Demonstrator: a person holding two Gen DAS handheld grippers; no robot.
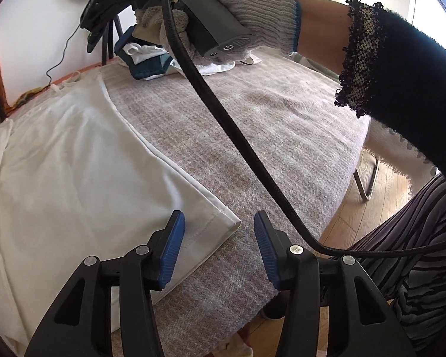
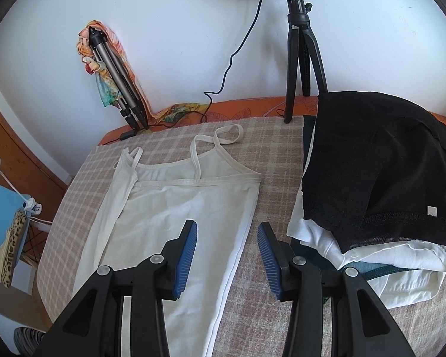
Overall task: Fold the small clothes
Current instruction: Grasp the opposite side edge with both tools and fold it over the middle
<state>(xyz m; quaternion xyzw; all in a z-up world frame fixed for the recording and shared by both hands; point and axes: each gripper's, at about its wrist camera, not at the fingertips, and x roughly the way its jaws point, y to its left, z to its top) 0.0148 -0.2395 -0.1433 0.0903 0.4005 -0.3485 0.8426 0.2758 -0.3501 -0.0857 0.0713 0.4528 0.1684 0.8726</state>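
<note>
Lying flat, white camisole [image 2: 175, 208] beneath open right tongs [image 2: 227, 255], hem corner under left tongs [image 1: 220, 253]

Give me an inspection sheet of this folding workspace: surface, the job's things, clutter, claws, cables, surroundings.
Surface: checked blanket covering the table.
Job's things: white camisole lying flat, straps toward the wall, left side folded in; pile of clothes with a black garment on top, to its right.
Clutter: nothing seen beyond those.
Claws: left claw open over the camisole's hem corner; right claw open over the camisole's right edge; neither grips cloth.
Cables: black braided cable hanging across the blanket; thin black cord down the wall.
Surroundings: black tripod, folded tripod wrapped in a colourful scarf, white wall, wooden floor.
</note>
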